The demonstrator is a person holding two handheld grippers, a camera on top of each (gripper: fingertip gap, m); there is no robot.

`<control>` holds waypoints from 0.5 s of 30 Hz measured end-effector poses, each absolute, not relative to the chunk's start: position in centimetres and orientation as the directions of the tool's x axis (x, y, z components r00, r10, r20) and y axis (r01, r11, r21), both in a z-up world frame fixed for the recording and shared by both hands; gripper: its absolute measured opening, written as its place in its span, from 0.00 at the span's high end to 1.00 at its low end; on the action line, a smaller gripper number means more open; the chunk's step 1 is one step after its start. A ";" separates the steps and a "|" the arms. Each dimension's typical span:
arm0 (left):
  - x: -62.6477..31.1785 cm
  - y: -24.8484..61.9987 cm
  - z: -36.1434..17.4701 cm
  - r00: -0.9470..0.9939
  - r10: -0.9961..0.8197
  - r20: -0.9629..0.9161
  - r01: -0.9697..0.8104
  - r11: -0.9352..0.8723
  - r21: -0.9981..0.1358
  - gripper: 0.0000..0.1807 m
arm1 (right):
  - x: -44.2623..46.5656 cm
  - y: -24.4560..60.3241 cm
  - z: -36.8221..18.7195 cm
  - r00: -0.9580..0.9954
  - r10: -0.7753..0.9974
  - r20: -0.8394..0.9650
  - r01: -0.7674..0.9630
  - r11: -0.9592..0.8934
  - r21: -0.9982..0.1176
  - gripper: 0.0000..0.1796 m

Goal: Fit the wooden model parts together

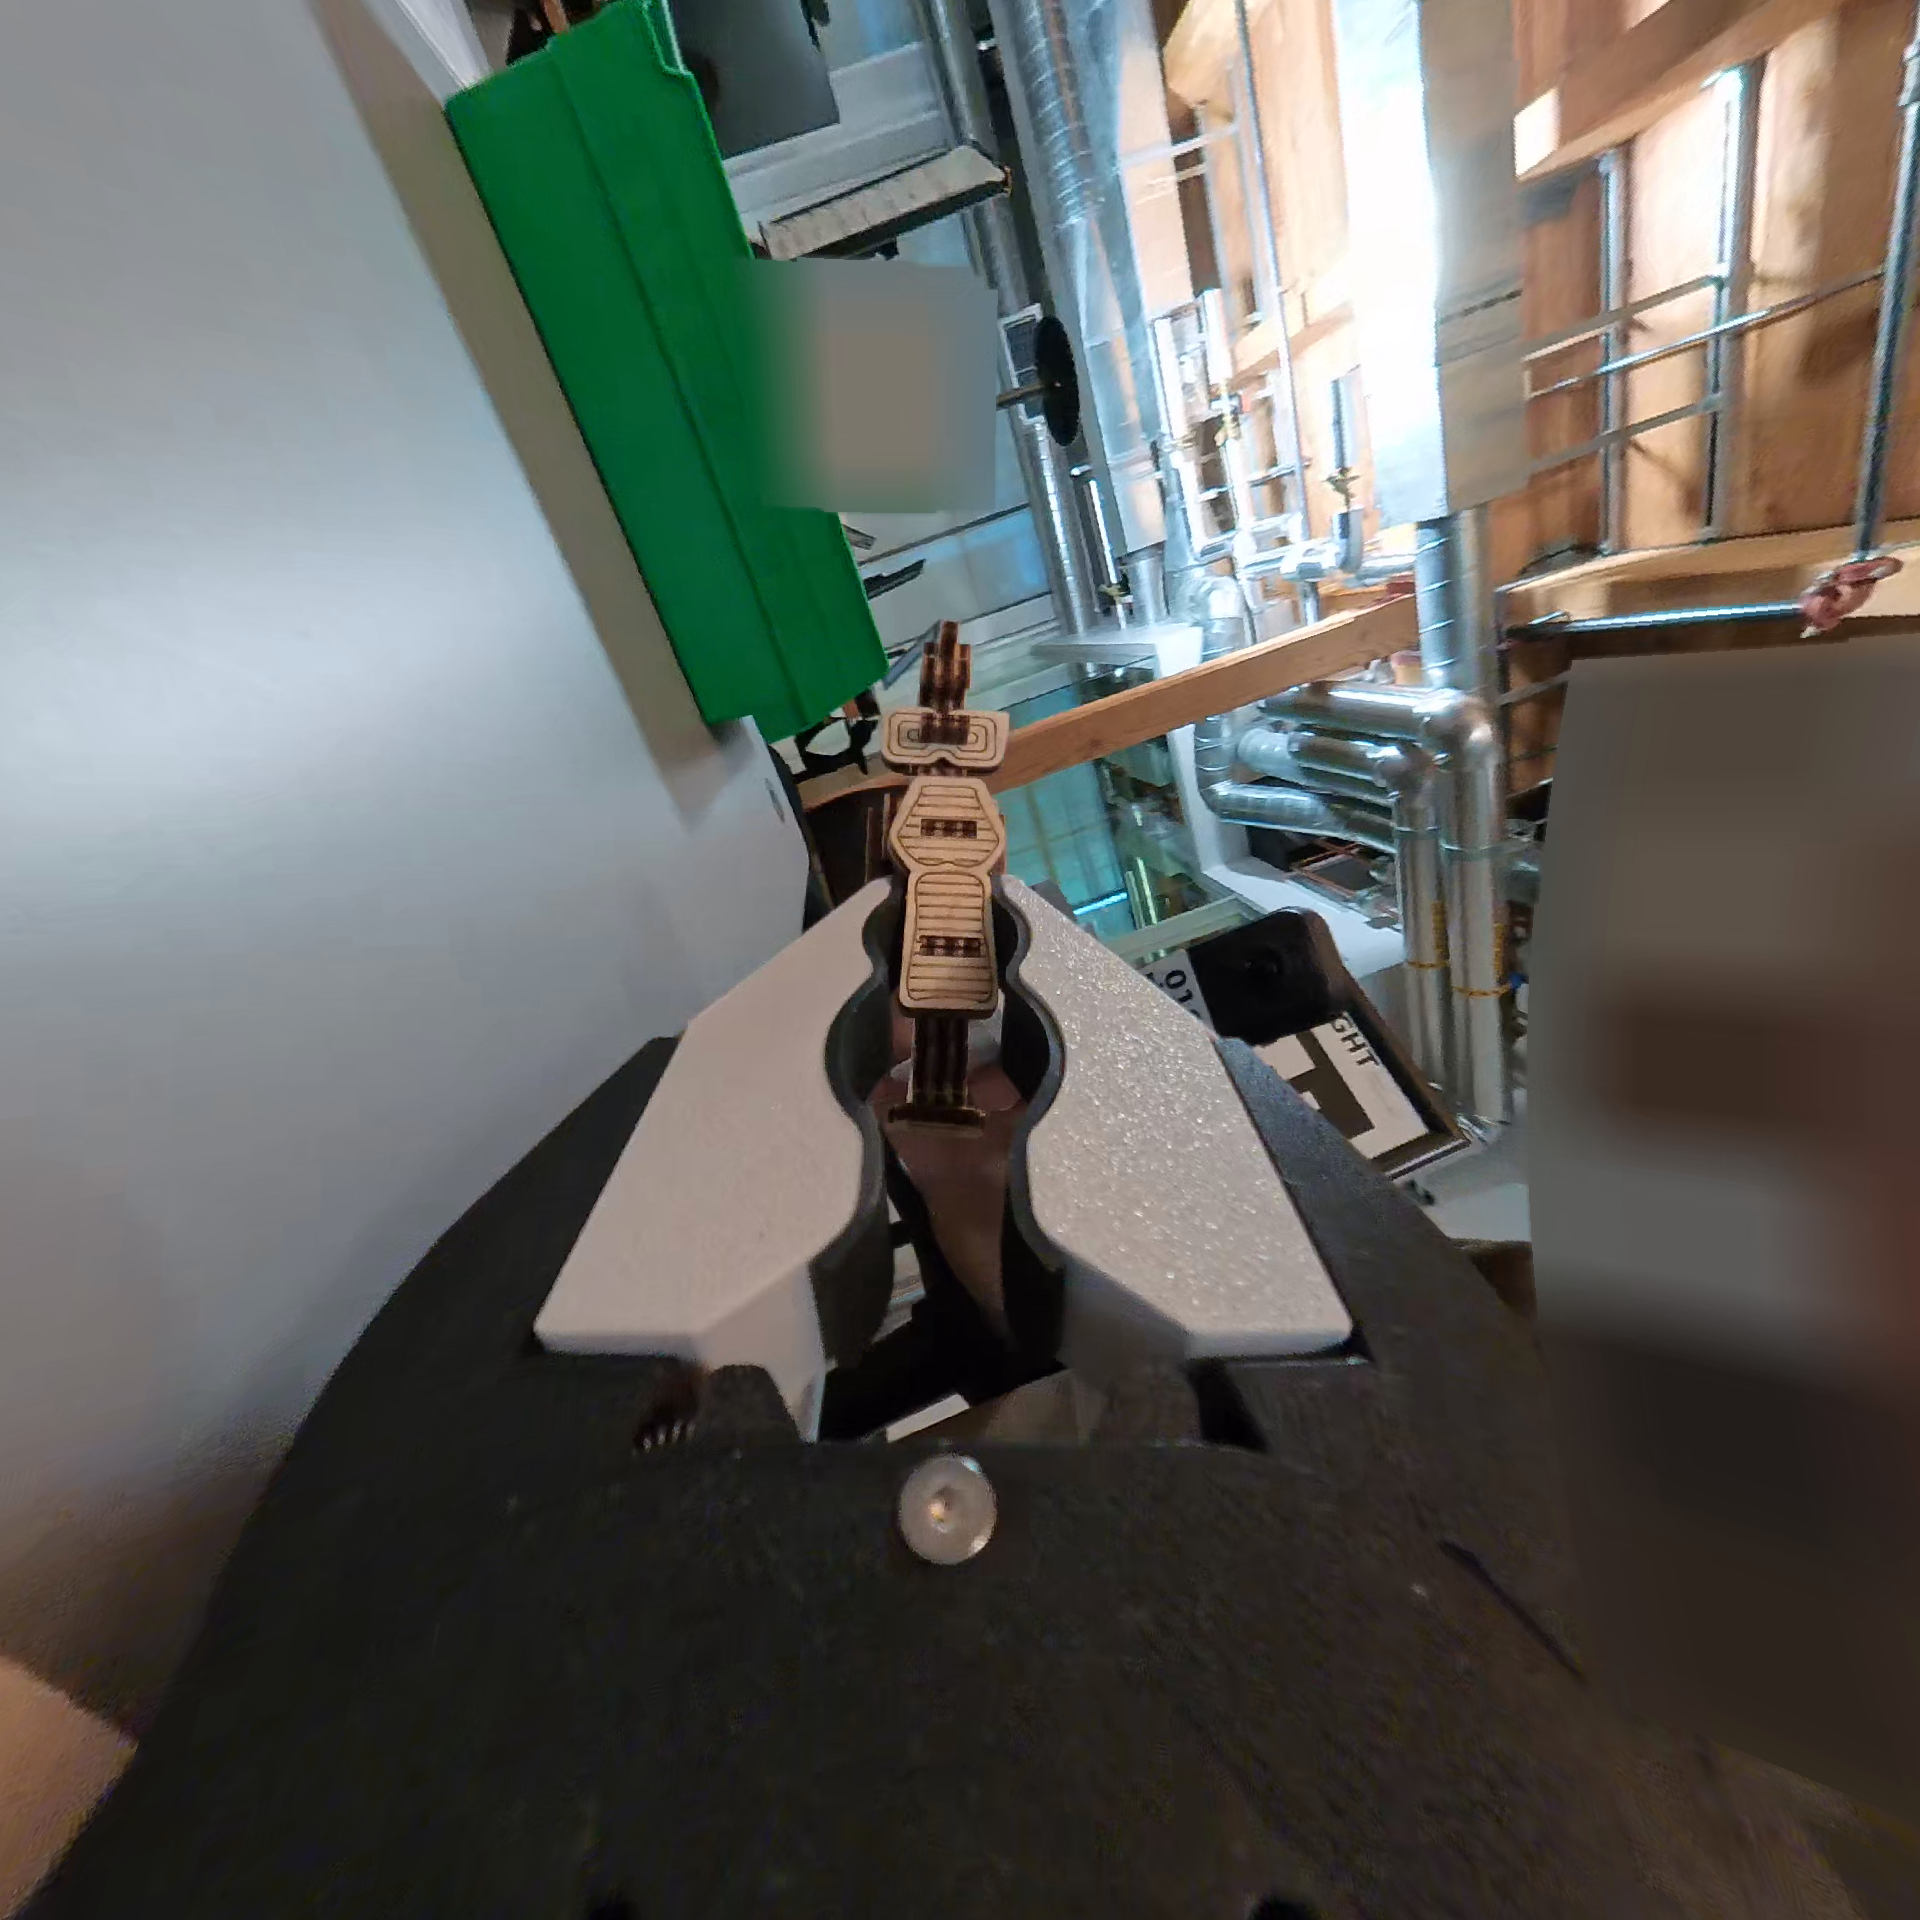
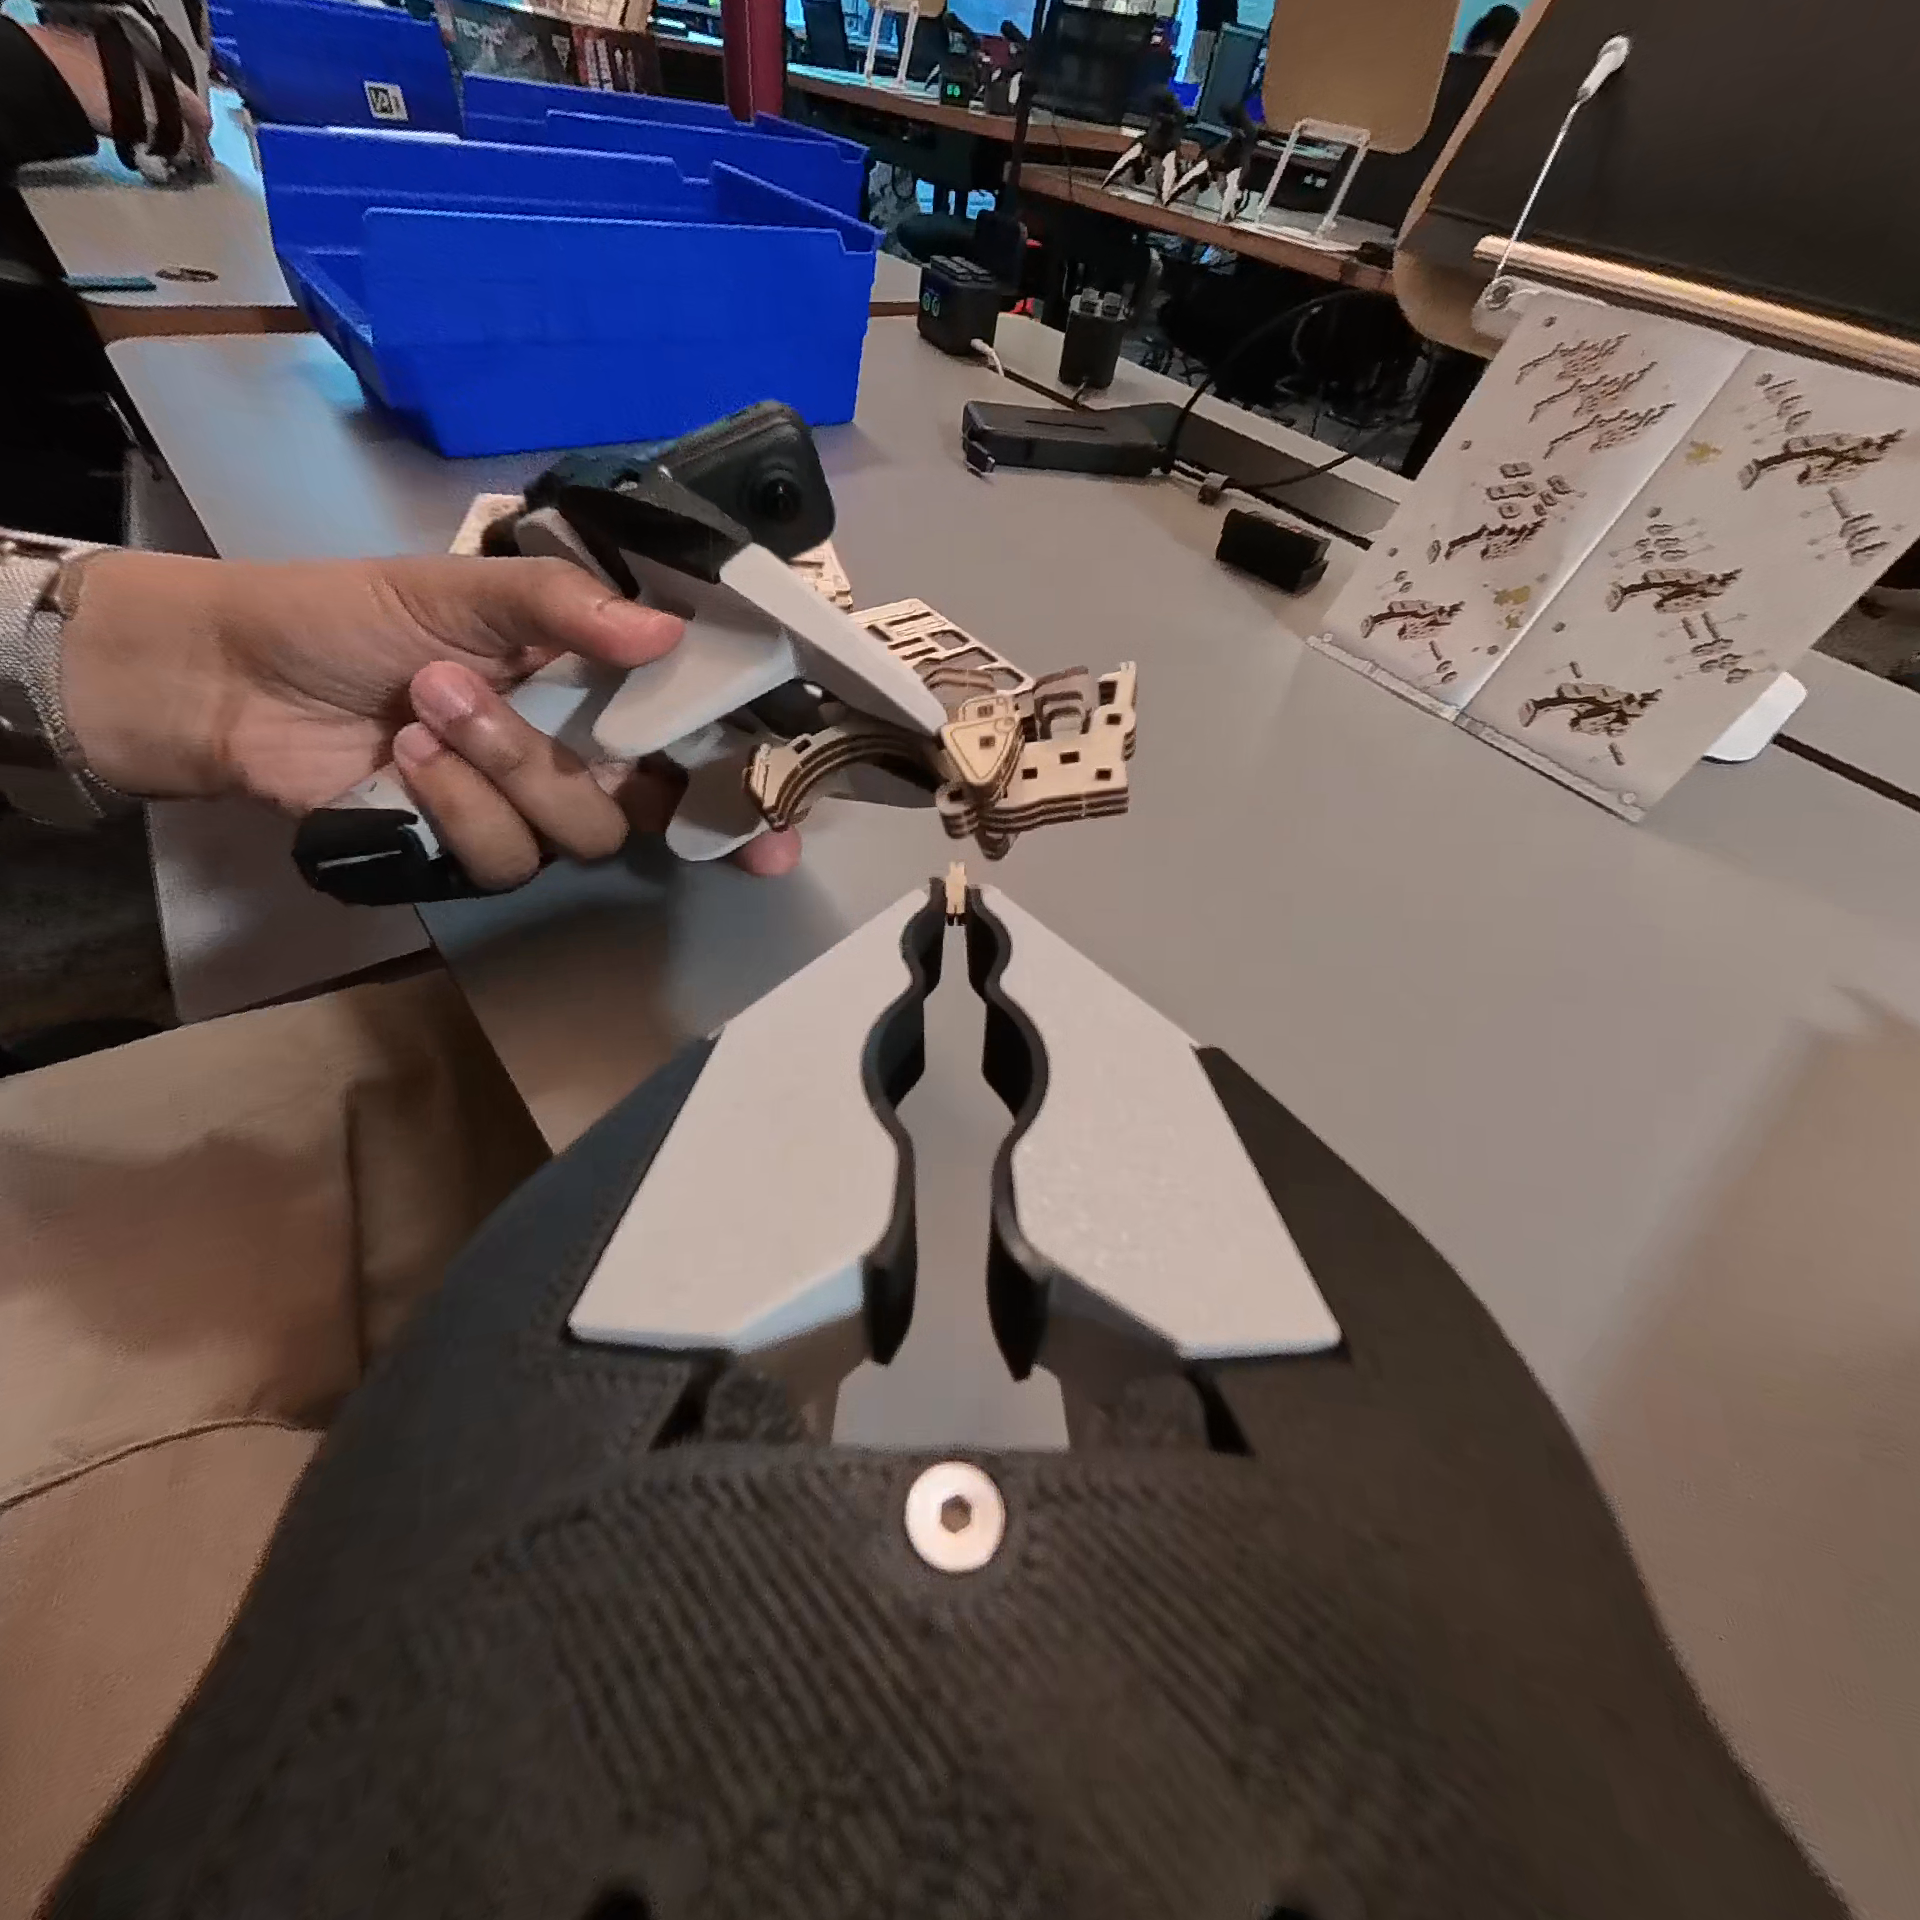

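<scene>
The left tool [image 1: 940,935] was clenched on the wooden model [image 1: 945,883], a layered assembly of thin laser-cut plywood sheets held up in the air, well above the grey surface [image 2: 1351,935]. In the right wrist view the same model [image 2: 997,748] showed as a curved, stacked body with notched blocks along one end, gripped near its middle by the left tool [image 2: 940,727], which a hand [image 2: 343,686] steered from the left.

The right tool [image 2: 954,904] was pinched tight on a tiny wooden peg [image 2: 954,891], only its tip poking out between the fingertips. The peg sat just below the model's underside, close but apart from it.

Judging by the thin sheets and burnt slot edges, the model would be very light and stiff yet brittle: tabs and narrow necks could snap under a sideways twist. The safest hold looked to be across the flat faces of the stacked layers, as the left tool had it, not on the protruding notches. The peg, being so small, could easily pivot or slip out of the fingertips, so it would want a straight push along its length into a slot.

An instruction sheet [image 2: 1621,540] stood propped at the right, and blue bins [image 2: 582,301] sat at the far left of the surface
</scene>
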State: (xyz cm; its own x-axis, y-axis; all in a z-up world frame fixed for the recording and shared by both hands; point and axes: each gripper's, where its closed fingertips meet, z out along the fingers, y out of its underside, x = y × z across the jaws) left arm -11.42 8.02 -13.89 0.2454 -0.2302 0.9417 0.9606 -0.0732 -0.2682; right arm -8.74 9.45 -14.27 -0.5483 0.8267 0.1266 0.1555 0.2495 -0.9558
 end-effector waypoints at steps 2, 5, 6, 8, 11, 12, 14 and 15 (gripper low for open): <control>-11.3 8.2 -13.6 0.229 -0.256 0.939 0.963 -0.082 -0.257 0.94 | -8.5 9.7 -14.1 -0.540 0.833 0.119 0.153 0.236 -0.959 0.99; -11.1 8.3 -12.7 0.176 -0.328 0.928 0.972 -0.093 -0.217 0.94 | -8.4 10.0 -13.9 -0.531 0.840 0.114 0.150 0.226 -0.962 0.99; -11.1 8.2 -12.4 0.155 -0.354 0.922 0.975 -0.095 -0.200 0.94 | -8.3 10.1 -13.9 -0.529 0.841 0.113 0.151 0.224 -0.963 0.99; -11.2 8.1 -12.0 0.137 -0.385 0.913 0.978 -0.093 -0.186 0.94 | -8.3 10.2 -13.9 -0.528 0.842 0.111 0.152 0.223 -0.963 0.99; -11.1 7.9 -11.6 0.149 -0.401 0.904 0.976 -0.088 -0.200 0.94 | -8.3 10.1 -13.9 -0.530 0.841 0.108 0.153 0.219 -0.964 0.99; -11.2 7.8 -11.4 0.153 -0.409 0.900 0.975 -0.086 -0.204 0.94 | -8.3 10.1 -13.9 -0.532 0.840 0.106 0.152 0.219 -0.964 0.99; -11.2 7.6 -11.2 0.163 -0.418 0.894 0.974 -0.079 -0.214 0.94 | -8.4 10.0 -13.8 -0.533 0.839 0.106 0.149 0.217 -0.965 0.99; -11.3 7.5 -11.2 0.175 -0.415 0.893 0.972 -0.074 -0.224 0.94 | -8.4 9.9 -13.8 -0.535 0.838 0.107 0.147 0.216 -0.965 0.99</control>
